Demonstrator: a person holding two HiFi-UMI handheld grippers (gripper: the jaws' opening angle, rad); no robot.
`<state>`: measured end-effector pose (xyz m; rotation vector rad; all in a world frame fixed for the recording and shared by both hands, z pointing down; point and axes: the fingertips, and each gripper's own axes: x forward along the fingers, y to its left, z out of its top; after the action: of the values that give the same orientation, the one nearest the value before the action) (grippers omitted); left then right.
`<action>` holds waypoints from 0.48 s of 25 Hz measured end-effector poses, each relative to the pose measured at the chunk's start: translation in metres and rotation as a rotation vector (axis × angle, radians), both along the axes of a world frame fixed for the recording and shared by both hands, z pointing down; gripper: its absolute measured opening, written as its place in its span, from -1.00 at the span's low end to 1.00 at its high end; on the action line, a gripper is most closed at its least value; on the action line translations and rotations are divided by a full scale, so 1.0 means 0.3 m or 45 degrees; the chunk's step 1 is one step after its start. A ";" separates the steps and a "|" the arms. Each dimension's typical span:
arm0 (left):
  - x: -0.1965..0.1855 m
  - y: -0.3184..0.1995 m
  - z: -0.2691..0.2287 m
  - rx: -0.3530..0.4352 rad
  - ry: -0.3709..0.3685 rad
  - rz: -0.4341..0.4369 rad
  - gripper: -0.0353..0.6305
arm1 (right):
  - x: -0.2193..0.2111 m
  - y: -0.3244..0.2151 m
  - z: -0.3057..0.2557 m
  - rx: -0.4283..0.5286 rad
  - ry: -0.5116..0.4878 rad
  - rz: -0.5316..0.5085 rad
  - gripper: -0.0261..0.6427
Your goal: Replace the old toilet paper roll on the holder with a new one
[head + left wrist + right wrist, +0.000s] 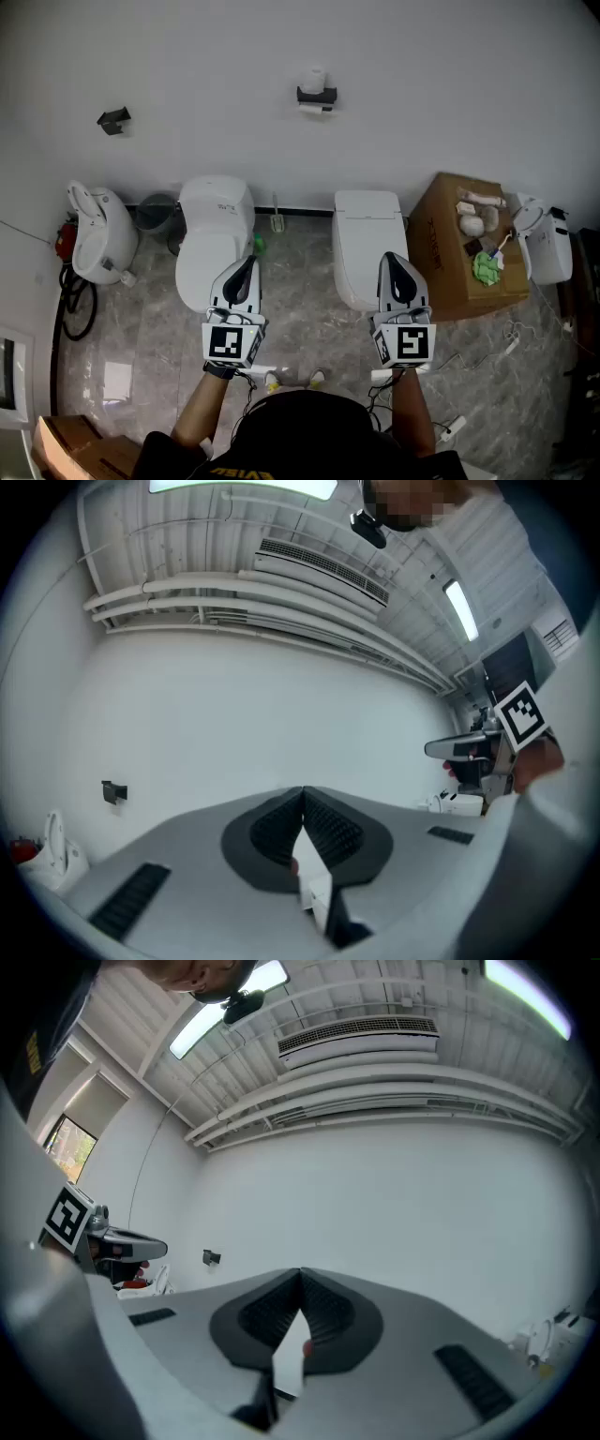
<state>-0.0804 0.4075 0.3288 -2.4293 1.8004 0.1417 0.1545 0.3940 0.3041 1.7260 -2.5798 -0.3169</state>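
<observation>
On the white wall, high in the head view, a black holder (317,97) carries a toilet paper roll (314,79). White rolls (472,224) lie on a cardboard box (448,246) at the right. My left gripper (246,262) hovers over the left toilet (215,211), shut with nothing in it. My right gripper (392,259) hangs over the right toilet (364,225), also shut and empty. In the left gripper view the jaws (303,795) meet against bare wall. The right gripper view shows its jaws (300,1275) closed the same way. Both grippers are far from the holder and the box.
A second, empty black holder (113,119) sits on the wall at the left, also visible as a black holder (113,791) and black holder (211,1257). A white bidet-like fixture (98,234), a grey bin (156,211), a green sponge (487,269) and floor cables (511,343) are around.
</observation>
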 end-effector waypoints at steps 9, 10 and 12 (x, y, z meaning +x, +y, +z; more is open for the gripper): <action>-0.036 0.017 0.005 -0.011 -0.040 0.020 -0.86 | -0.065 0.015 0.011 -0.036 0.007 0.003 -0.94; -0.034 0.016 0.001 -0.009 -0.045 0.024 -0.86 | -0.068 0.013 0.012 -0.036 0.007 0.004 -0.94; -0.025 0.013 -0.004 -0.006 -0.048 0.038 -0.86 | -0.068 0.009 0.012 -0.034 0.005 0.010 -0.94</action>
<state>-0.0880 0.4114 0.3277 -2.4460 1.7513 0.0937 0.1341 0.3965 0.3076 1.7241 -2.5621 -0.2840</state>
